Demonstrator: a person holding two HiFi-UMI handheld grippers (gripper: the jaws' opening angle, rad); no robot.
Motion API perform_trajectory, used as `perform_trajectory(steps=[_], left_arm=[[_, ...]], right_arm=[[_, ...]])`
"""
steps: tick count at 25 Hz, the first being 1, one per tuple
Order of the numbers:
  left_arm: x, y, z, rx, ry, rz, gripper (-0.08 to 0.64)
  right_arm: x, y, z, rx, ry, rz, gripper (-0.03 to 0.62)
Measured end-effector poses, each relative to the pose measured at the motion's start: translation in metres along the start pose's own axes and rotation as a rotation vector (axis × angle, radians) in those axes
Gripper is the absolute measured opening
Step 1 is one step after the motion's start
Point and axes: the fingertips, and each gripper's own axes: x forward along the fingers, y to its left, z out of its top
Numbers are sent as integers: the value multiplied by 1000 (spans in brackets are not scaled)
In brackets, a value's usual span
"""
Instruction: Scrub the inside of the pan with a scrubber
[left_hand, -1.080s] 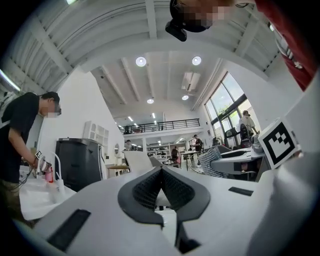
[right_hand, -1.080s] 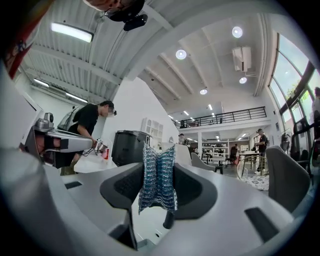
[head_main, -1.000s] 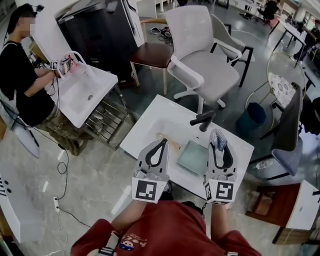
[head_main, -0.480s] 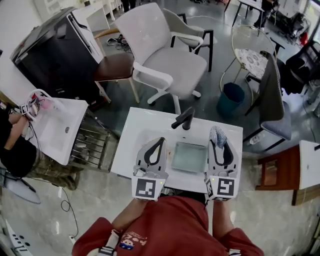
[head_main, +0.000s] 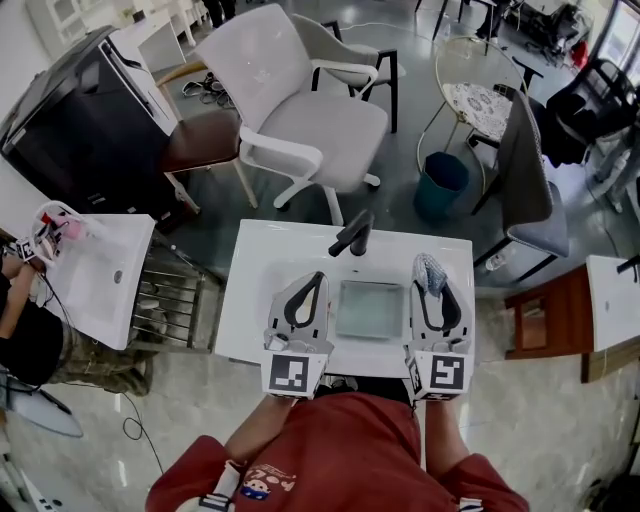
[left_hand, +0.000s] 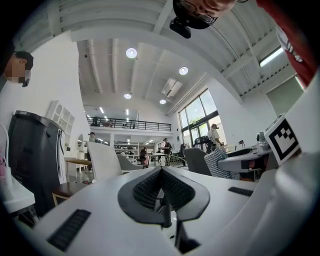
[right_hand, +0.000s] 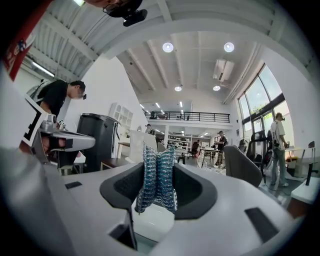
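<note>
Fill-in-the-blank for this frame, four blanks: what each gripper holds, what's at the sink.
1. The right gripper is shut on the ___.
2. The left gripper is shut and holds ___.
3. In the sink, between the two grippers, lies the ___.
4. At the sink's far edge stands the black ___.
Missing: scrubber; nothing; pan; faucet.

Sink counter (head_main: 250, 290) now square-on, pan (head_main: 370, 308) centred.

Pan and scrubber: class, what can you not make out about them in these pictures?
1. Pan, head view: too small to show dirt or water inside.
2. Pan, left gripper view: hidden below the left gripper's own body.
3. Scrubber, right gripper view: its lower end hidden inside the right gripper.
</note>
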Motion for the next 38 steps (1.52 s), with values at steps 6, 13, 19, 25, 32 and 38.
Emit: perform_trajectory(steps=[6,13,19,25,32,38], left_arm=[[1,2,-15,-14,17,4,12],[1,5,-27,-16,24,16,12],[-1,7,-37,-18,33,22,12],[-2,6,-53,-24,57,31,12],[-5,7,-73,-44,87,45,12],[-7,1,-83,-55,107,36,12]], right_arm=[[2,7,-7,-33,15,19,190],[8,12,-16,-38,39,50,190],[18,26,-39,-82,120,125,189],[26,57,-81,-208,261,258,187],[30,93,-168,-372,503,482,187],[14,131,-250,-557,736,742,189]])
